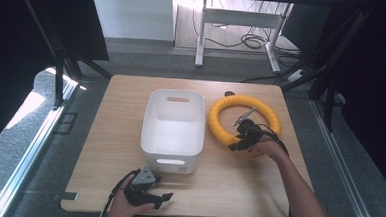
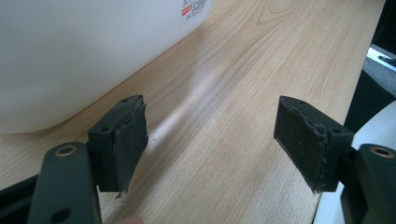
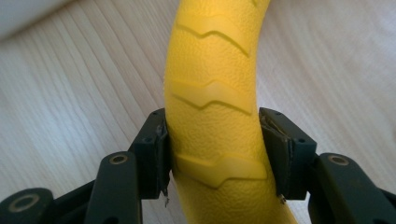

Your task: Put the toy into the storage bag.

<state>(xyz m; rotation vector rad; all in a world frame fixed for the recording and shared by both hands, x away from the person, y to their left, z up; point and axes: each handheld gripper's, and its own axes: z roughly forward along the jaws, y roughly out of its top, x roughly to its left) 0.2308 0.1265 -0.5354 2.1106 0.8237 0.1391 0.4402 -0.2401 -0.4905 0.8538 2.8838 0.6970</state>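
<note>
- The right gripper (image 1: 240,141) is closed on the yellow ring (image 1: 220,125) at its lower arc, right of centre in the high view. In the right gripper view both pads press the ring's (image 3: 215,93) sides.
- The left gripper (image 1: 157,199) rests low and left of centre in the high view, on the table (image 1: 104,149). Its jaws stand wide apart, holding nothing; the left gripper view shows bare wood between them.
- The ring lies flat on the table, just right of the white bin (image 1: 172,132) and apparently not touching it.
- Risk: the grip bears on one short section of a curved, textured tube. If lifted, the far arc would likely sag or swing and could twist between the pads.
- Risk: a swinging ring could strike the bin wall or catch on its rim, given how near they sit.
- Orientation: a closed ring has no pointing end or long axis. Its plane is horizontal. In the right gripper view the gripped section runs from bottom to top of the frame, curving toward the upper right.
</note>
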